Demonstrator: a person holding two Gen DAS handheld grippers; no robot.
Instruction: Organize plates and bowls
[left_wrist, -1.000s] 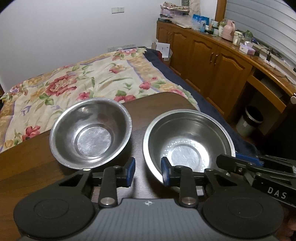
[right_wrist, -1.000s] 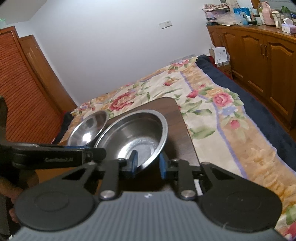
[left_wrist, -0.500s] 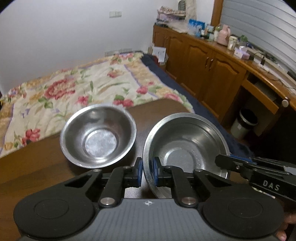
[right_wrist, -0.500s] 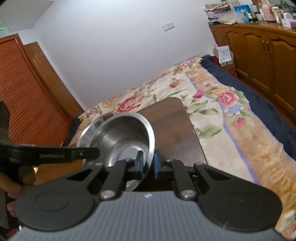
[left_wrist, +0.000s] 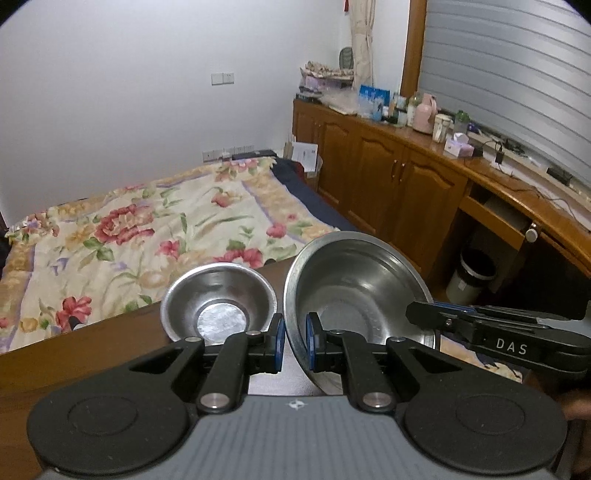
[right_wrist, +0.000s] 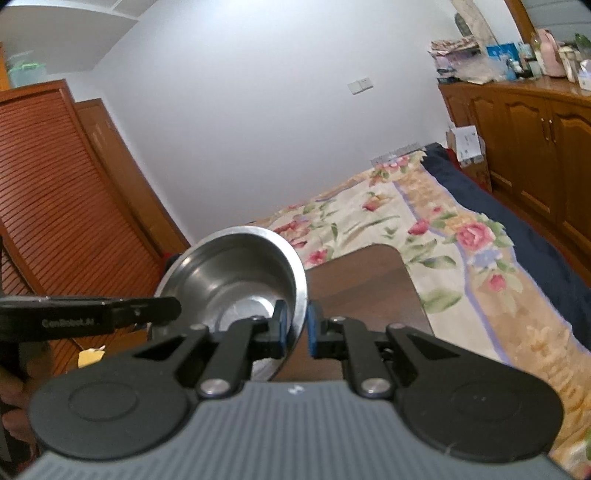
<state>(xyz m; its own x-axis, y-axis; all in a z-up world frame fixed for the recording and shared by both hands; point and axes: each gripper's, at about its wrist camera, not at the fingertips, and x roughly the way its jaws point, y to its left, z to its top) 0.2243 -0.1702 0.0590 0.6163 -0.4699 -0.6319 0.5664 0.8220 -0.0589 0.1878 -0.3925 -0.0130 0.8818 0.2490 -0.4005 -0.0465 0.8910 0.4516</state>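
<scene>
Gripping the big steel bowl from two sides, both grippers are being kept clamped on its rim: the left gripper is being closed on the near left edge, one blue pad inside the wall and one outside, while the right gripper is being closed in the same way on the opposite edge. The bowl is being held clear of the desk, tilted, with its opening turned toward the left wrist camera.

The small bowl is being left on the desk, upright, just beside the big bowl and to the left of it as the left wrist camera shows it; the two rims are looking close, though whether they are touching cannot be told. The left gripper is the nearer one to it.

If stacking is being intended, the smaller bowl is probably being meant to go inside the bigger one, so the held bowl is likely being set down first; that is a judgement only.
</scene>
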